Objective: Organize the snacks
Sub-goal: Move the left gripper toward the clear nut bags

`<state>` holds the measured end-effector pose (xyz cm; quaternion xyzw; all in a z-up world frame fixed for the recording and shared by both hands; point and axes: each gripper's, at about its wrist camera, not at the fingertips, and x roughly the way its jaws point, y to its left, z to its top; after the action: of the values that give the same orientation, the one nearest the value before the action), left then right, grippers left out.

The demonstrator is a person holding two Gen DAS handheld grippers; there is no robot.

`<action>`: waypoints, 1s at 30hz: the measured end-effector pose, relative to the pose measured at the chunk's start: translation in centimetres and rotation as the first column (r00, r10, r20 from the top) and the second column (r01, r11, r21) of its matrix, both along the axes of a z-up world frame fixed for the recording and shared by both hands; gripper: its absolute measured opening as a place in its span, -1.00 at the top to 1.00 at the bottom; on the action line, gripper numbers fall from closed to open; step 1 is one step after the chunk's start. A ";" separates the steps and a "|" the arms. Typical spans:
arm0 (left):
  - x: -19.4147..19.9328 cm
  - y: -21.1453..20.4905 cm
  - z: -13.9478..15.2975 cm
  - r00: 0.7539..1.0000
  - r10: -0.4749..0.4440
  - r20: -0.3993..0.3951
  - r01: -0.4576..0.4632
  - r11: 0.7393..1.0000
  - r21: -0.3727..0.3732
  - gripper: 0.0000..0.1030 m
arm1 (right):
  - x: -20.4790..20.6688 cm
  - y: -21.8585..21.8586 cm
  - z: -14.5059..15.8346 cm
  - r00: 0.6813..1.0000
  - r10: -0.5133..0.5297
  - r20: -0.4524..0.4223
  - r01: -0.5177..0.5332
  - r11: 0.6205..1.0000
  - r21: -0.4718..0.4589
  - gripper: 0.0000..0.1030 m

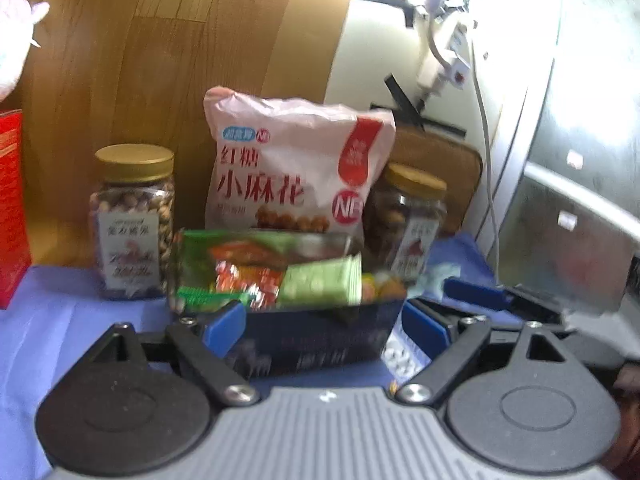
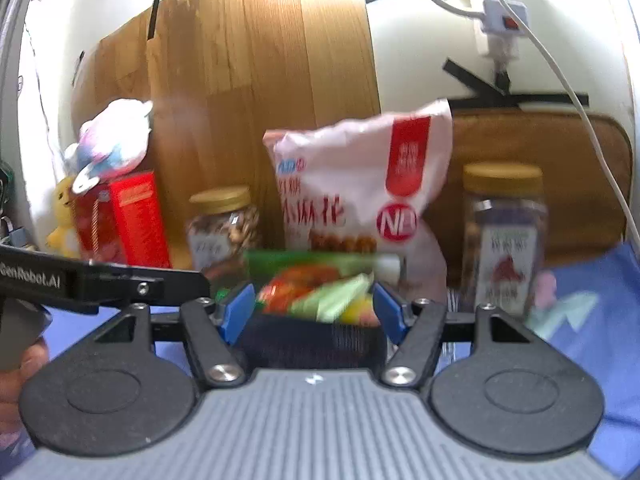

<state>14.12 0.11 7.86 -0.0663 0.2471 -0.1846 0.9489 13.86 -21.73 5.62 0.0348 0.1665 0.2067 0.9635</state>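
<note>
Left gripper (image 1: 324, 326): seen nearest in the left wrist view; its blue pads are spread wide on either side of the dark snack box, and no pressing on the box walls can be made out.
Right gripper (image 2: 314, 312): jaws stand wide; the blue pads flank the same box just beside its walls, and contact cannot be told through the blur.
Dark snack box (image 1: 320, 338): set on the blue cloth (image 1: 60, 328), open at the top, filled with small packets in green, red and orange.
Pale green packet (image 1: 320, 286): lies tilted on top of the box's contents, towards the right.
Pink snack bag (image 1: 288, 168): stands upright just behind the box, against the wooden board (image 1: 180, 60).
Left nut jar (image 1: 134, 220): gold lid, upright, left of the bag.
Right nut jar (image 1: 408, 220): gold lid, upright, right of the bag.
Red carton (image 2: 124, 220): stands far left, with a plush toy (image 2: 112, 140) resting on top.
</note>
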 end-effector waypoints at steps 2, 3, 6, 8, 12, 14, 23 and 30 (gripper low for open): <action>-1.1 -0.5 -0.9 1.000 0.004 -0.002 -0.004 0.999 0.055 -0.72 | -1.4 -0.7 -0.7 0.999 0.006 -0.041 -0.007 1.000 -0.018 -0.33; -1.6 -0.6 -1.3 1.000 0.002 -0.004 -0.001 0.997 0.071 -0.72 | -2.1 -1.1 -1.2 0.998 0.002 -0.063 -0.004 1.000 -0.030 -0.33; -2.6 -0.7 -2.8 1.000 -0.004 -0.029 0.006 0.996 0.087 -0.72 | -3.9 -2.0 -2.6 0.990 -0.023 -0.136 0.017 0.999 -0.049 -0.43; -2.9 -0.2 -3.8 0.998 0.009 -0.059 -0.005 0.998 0.068 -0.72 | -4.9 -2.8 -3.5 0.982 -0.037 -0.184 0.031 0.999 -0.035 -0.46; -2.5 1.5 -6.3 0.987 0.044 -0.155 -0.043 0.999 0.009 -0.71 | -6.0 -3.4 -4.9 0.960 -0.037 -0.279 0.039 0.999 0.002 -0.50; -2.0 2.5 -7.7 0.977 0.064 -0.206 -0.070 0.997 -0.018 -0.67 | -6.1 -2.8 -5.4 0.952 -0.033 -0.304 0.031 0.999 -0.010 -0.51; -2.2 4.7 -8.0 0.976 0.042 -0.215 -0.074 0.987 -0.144 -0.67 | -6.3 1.4 -5.1 0.961 0.024 -0.275 -0.046 0.996 -0.073 -0.27; -1.9 5.0 -7.9 0.974 0.020 -0.226 -0.061 0.982 -0.177 -0.67 | -8.1 3.0 -4.6 0.962 0.113 -0.248 -0.144 0.983 -0.110 -0.28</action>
<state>12.26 5.09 0.00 -0.1783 0.3328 -0.1784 0.9086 5.76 -18.73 1.06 -0.0128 0.2968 0.2522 0.9209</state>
